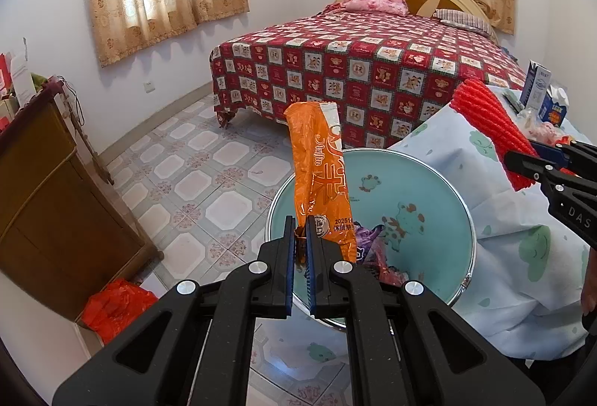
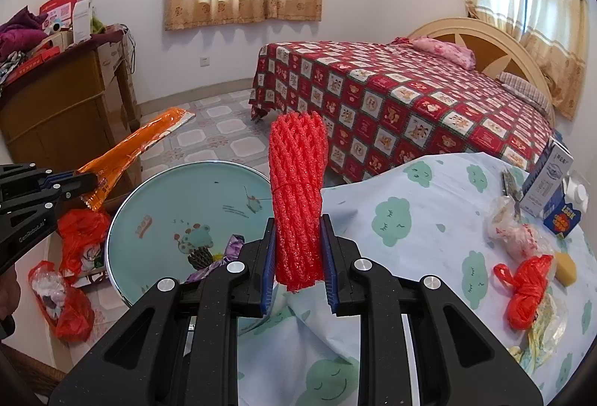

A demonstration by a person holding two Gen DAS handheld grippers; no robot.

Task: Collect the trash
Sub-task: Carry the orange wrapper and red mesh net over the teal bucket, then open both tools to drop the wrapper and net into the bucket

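Observation:
My left gripper is shut on the bottom corner of an orange snack wrapper and holds it upright over a light blue basin. The basin holds purple and dark scraps. My right gripper is shut on a red foam fruit net, held upright at the basin's right rim. The net also shows in the left wrist view, and the wrapper shows in the right wrist view.
A table under a cloud-print cloth carries a red plastic bag, a clear bag, cartons and a yellow sponge. Red bags lie on the tiled floor. A wooden cabinet stands left; a bed behind.

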